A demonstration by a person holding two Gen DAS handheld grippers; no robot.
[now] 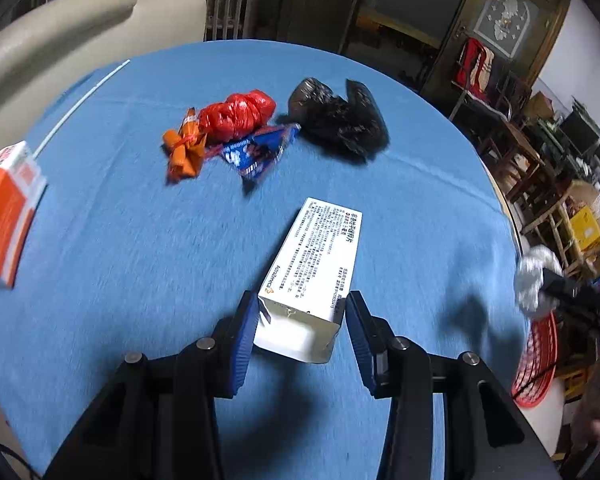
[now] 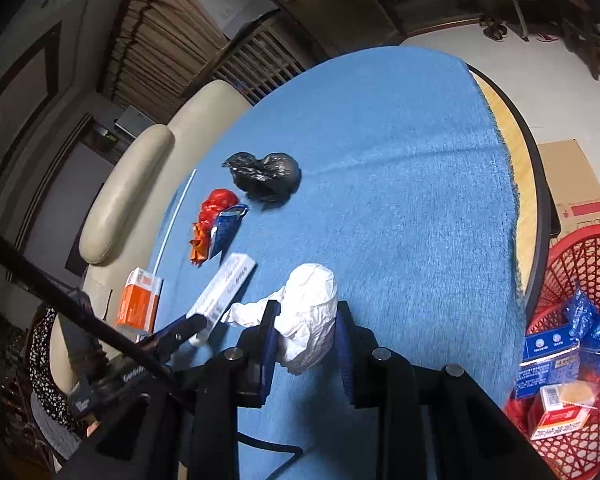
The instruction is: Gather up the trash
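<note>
Blue-padded jaws of the left gripper (image 1: 302,332) sit nearest the lens, clamped on the near end of a long white cardboard medicine box (image 1: 314,276) printed with small black text; both pads press its sides, and the box slants away over the blue felt tablecloth (image 1: 140,280). Taking that white box as the landmark: beyond its far end lie a blue foil snack wrapper (image 1: 260,154), a knotted orange plastic strip (image 1: 184,152), a red crumpled plastic bag (image 1: 236,114) and a black crumpled plastic bag (image 1: 338,120), all close together. Well off to its left rests an orange-and-white carton (image 1: 6,216), with a thin white straw (image 1: 80,104) behind it.

To the box's right, the right gripper (image 2: 306,332) is closed on a crumpled white paper wad (image 2: 312,312), which stands up between the pads, lifted off the cloth. Further right, below the table edge, a red plastic mesh basket (image 2: 572,264) already holds blue bags and small cartons.

By my reading the job is roughly midway: some trash is binned, two pieces are in hand, and about six remain on the cloth. Both tools point steeply downward across the table, the left one low over the cloth, the right angled so the basket shows at its right side.
</note>
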